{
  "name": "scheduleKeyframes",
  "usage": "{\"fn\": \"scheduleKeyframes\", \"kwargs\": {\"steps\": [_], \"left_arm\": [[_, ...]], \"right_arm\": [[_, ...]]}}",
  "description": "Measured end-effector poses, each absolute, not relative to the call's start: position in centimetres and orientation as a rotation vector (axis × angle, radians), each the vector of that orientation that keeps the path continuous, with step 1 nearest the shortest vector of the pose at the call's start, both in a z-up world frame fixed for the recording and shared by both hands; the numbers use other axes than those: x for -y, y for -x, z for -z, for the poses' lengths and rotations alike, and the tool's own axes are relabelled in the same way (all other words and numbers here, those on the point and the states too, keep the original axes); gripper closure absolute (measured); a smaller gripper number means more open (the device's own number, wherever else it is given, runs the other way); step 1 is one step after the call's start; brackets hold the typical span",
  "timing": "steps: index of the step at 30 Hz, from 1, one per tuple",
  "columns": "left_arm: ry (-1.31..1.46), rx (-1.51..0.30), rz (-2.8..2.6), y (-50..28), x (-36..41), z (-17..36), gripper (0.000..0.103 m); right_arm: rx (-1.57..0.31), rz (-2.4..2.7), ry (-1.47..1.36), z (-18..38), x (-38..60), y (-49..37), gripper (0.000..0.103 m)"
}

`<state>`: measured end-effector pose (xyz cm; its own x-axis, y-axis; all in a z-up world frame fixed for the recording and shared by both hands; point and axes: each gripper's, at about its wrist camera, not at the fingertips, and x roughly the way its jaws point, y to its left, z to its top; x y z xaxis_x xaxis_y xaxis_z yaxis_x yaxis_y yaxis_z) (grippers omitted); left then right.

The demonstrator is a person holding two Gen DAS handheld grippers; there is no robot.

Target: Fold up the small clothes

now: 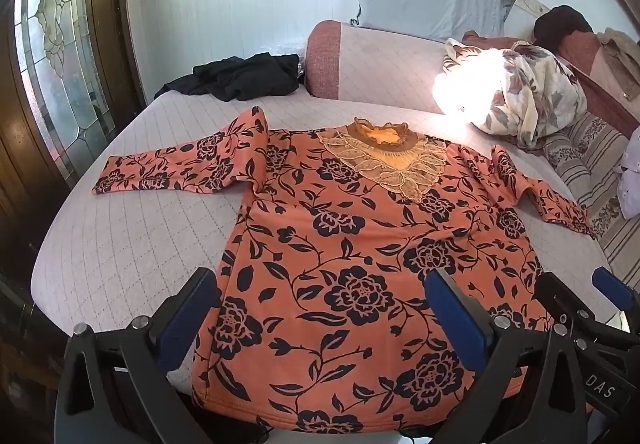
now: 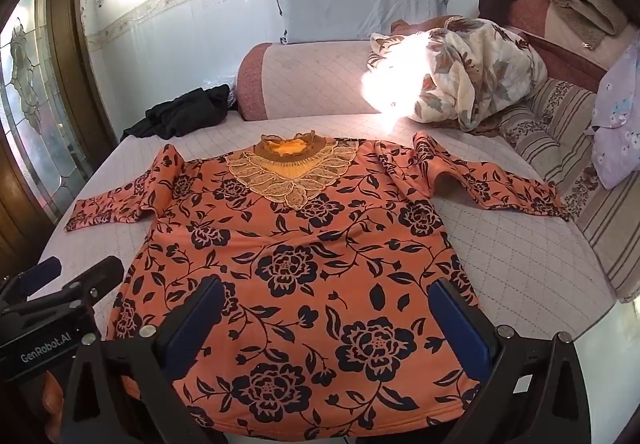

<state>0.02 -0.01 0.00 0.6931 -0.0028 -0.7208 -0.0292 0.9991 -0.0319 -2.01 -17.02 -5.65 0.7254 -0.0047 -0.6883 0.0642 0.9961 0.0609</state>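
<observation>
An orange flowered shirt (image 1: 360,268) lies flat on the bed (image 1: 132,244), front up, sleeves spread out to both sides. The left gripper (image 1: 320,320) and right gripper (image 2: 324,324) hang over its bottom edge, jaws wide apart, holding nothing.

Between the fingers lies a matt, soft orange cloth top (image 1: 344,256) with a lace collar (image 1: 384,159); beneath, quilted matt fabric bedcover (image 1: 132,244).
</observation>
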Motion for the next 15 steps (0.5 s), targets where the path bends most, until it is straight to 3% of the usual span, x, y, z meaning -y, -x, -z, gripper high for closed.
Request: {"fn": "scheduleKeyframes", "kwargs": {"steps": [15], "left_arm": [[0.039,-0.812,-0.020,-0.20,-0.24,0.24,0.000]], "right_arm": [[-0.750,0.037,-0.099,5.89,17.51,2.00,0.000]]}}
